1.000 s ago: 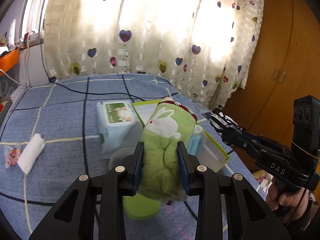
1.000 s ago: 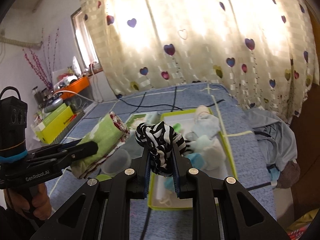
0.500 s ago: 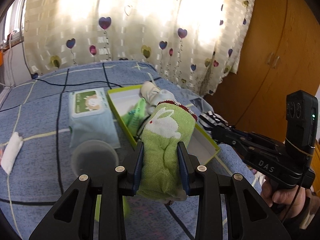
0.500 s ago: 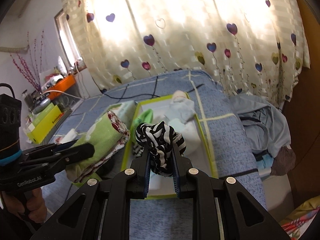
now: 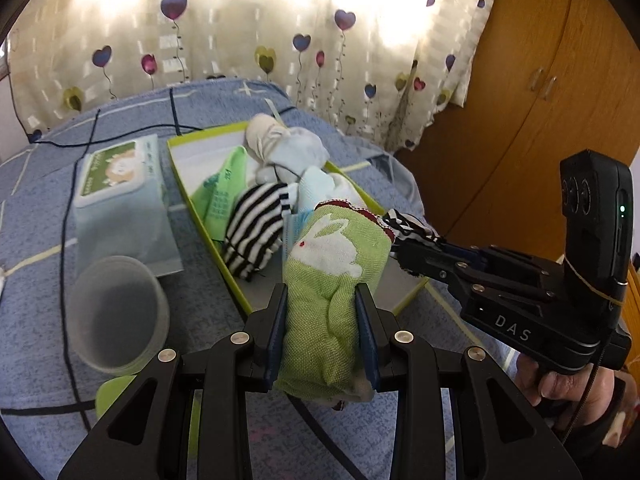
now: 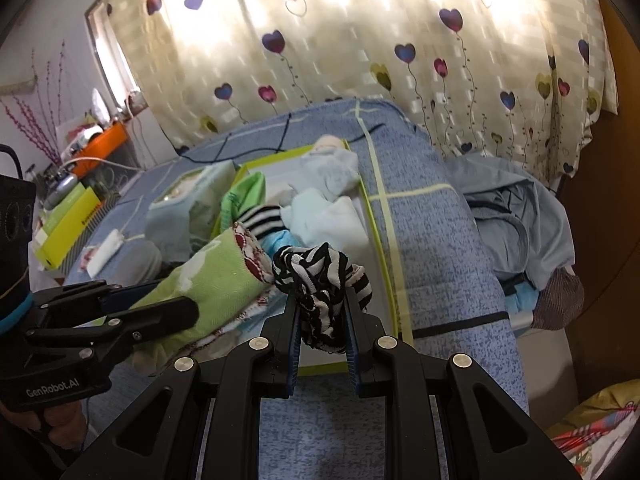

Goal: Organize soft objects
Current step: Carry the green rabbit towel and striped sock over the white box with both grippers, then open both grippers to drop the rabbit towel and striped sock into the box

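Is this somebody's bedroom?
Probably a bedroom. There's a bed with a blue blanket, a heart-print curtain over a bright window, and a wooden wardrobe beside it.

Daylight glares through the heart-print curtain [image 5: 248, 40], blowing out its upper folds, while the bed [image 6: 432, 240] stays dim and softly shadowed, straight lines bow near the black-vignetted edges, and the nearest cup [image 5: 116, 316] looks blurred.

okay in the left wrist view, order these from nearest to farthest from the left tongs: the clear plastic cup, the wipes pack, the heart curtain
1. Clear plastic cup: just left of the left tongs, on the bed.
2. Wipes pack: behind the cup, left of the green tray.
3. Heart curtain: beyond the bed.
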Available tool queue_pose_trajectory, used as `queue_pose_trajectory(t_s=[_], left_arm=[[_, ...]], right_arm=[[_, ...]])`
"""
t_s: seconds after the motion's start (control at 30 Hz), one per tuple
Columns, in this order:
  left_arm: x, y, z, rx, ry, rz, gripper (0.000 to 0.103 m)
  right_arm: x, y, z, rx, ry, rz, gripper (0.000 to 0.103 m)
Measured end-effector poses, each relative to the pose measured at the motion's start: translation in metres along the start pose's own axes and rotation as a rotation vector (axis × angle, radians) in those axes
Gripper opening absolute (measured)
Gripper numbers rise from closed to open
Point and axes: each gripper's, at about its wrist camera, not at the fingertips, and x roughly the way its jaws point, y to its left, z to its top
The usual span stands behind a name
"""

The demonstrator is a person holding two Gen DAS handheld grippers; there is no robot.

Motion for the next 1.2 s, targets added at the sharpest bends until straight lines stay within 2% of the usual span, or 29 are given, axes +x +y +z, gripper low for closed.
queue_pose_trajectory(t_s=[0.27,0.53,0.67,0.83,1.2], left_arm=[[0.02,0.001,0.006,0.008,0.03,0.005,0.034],[0.029,0.007,0.015,-0.013,0.022,0.029,0.035],[0.029,0.011,0.016,-0.027,0.022,0.004,0.038],[0.023,0.01,0.015,-0.028,0.012,-0.013,0.042],[-0.003,0.012,0.014,-0.044,-0.063,-0.022,0.044]], right_arm=[[0.018,-0.006,0.002,0.001,0.046,-0.013,0.018],[0.036,-0.006,0.008,-0.005,0.075,-0.007,0.021],[0.033,-0.003,0.008,-0.016,0.066,0.001,0.038],[0.021,0.0,0.008,-0.03,0.04,-0.016,0.05],[-0.002,0.007,0.008,-0.038,-0.021,-0.014,0.051]])
